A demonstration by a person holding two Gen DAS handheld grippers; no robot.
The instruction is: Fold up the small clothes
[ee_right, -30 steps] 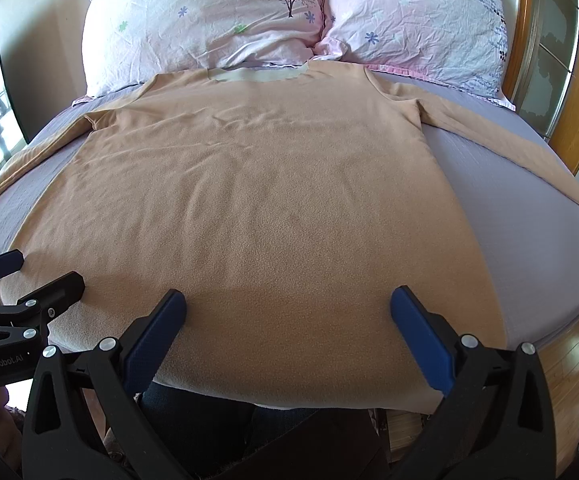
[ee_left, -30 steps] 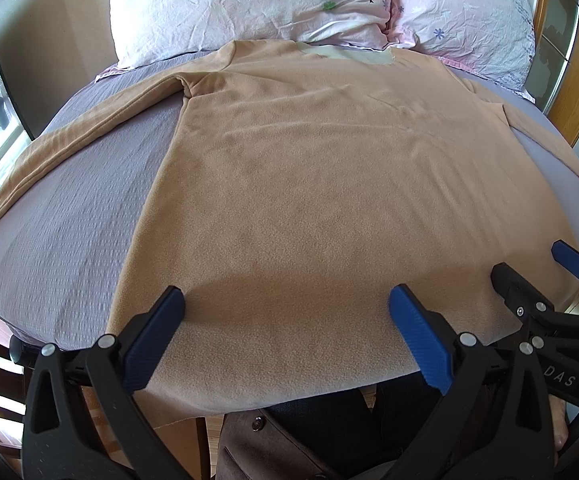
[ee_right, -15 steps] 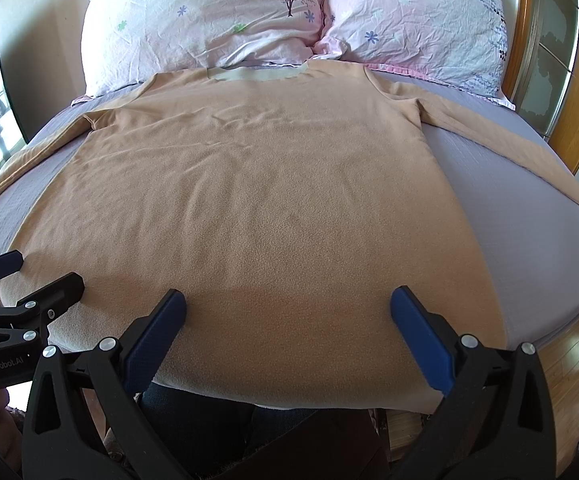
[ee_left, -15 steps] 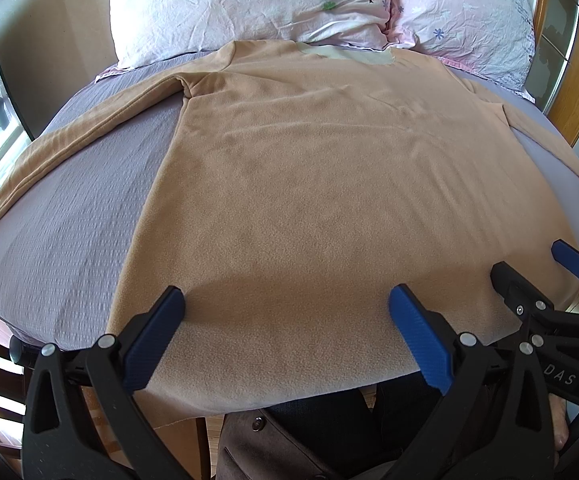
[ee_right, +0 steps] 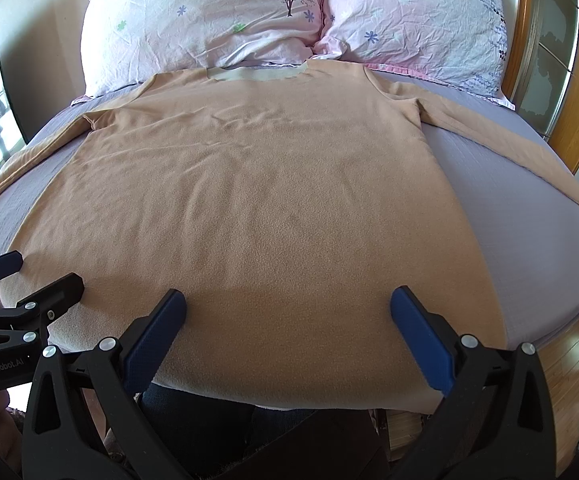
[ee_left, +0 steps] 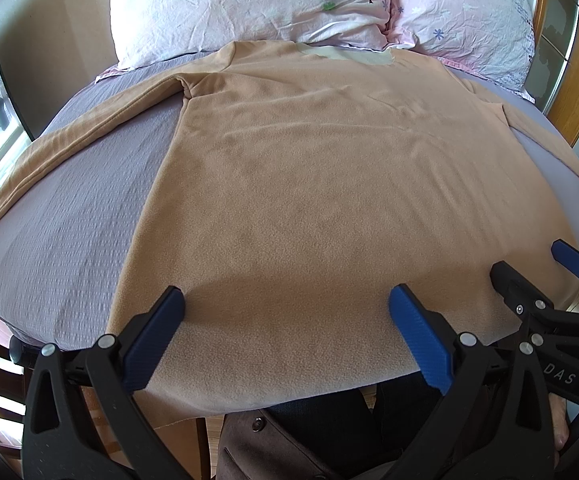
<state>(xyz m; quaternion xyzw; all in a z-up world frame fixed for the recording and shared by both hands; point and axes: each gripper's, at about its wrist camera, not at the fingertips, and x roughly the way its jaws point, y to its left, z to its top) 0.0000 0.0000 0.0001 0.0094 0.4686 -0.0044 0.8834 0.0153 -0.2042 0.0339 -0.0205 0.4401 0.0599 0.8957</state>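
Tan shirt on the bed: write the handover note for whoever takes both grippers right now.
Left gripper: open, holding nothing, above the hem.
Right gripper: open, holding nothing, above the hem, beside the left one.
Tan long-sleeved shirt: flat on the grey bedsheet, collar toward the pillows, both sleeves spread out to the sides.
Done: shirt laid out.
Left: every fold; probably bring the sleeves in first.

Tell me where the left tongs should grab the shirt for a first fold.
Probably the left sleeve, near its cuff. It lies flat and stretched out to the side on the bed, apart from the shirt body, so it has a free edge to pinch. Come in from the left, tongs low and open, and slide one finger under the edge.
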